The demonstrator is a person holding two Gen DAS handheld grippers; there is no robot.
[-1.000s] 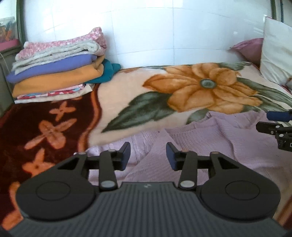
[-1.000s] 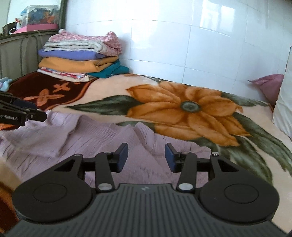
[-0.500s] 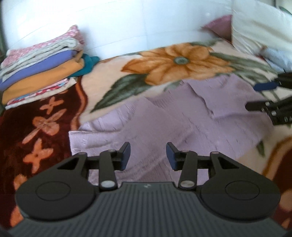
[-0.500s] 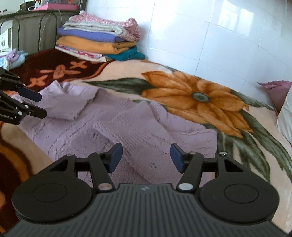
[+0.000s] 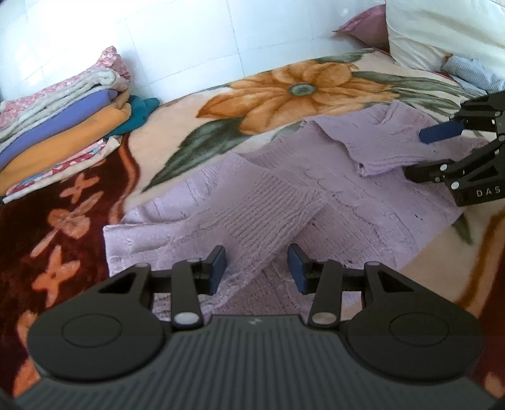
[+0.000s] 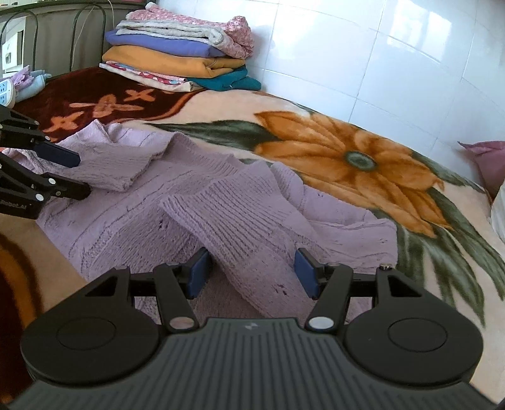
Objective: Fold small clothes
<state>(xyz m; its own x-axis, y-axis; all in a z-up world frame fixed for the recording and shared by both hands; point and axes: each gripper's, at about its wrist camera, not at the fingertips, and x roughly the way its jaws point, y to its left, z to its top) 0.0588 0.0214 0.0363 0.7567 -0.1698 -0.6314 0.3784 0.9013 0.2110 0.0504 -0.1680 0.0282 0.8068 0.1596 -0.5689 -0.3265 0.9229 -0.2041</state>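
A lilac knitted sweater [image 5: 363,202] lies spread on the flowered blanket [image 5: 284,91], with both sleeves folded in over its body. My left gripper [image 5: 257,272] hovers open just above the ribbed left sleeve [image 5: 262,214], whose edge shows between the blue pads without being pressed. My right gripper [image 6: 252,272] is open too, jaws wide, straddling the other ribbed sleeve [image 6: 233,214]. Each gripper also shows in the other's view: the right gripper [image 5: 424,154] at the right edge, the left gripper [image 6: 79,176] at the left edge, both over the sweater [image 6: 126,220].
A stack of folded clothes [image 5: 63,126] sits at the blanket's far left corner against the tiled wall. A white pillow [image 5: 442,28], a pink cushion [image 5: 369,28] and a striped cloth [image 5: 470,72] lie at the far right. A metal bed frame [image 6: 47,31] stands behind the stack.
Both grippers have sunk closer to the sweater and rolled a little. The right jaws stand wider than a second ago. The left jaws keep the same gap.
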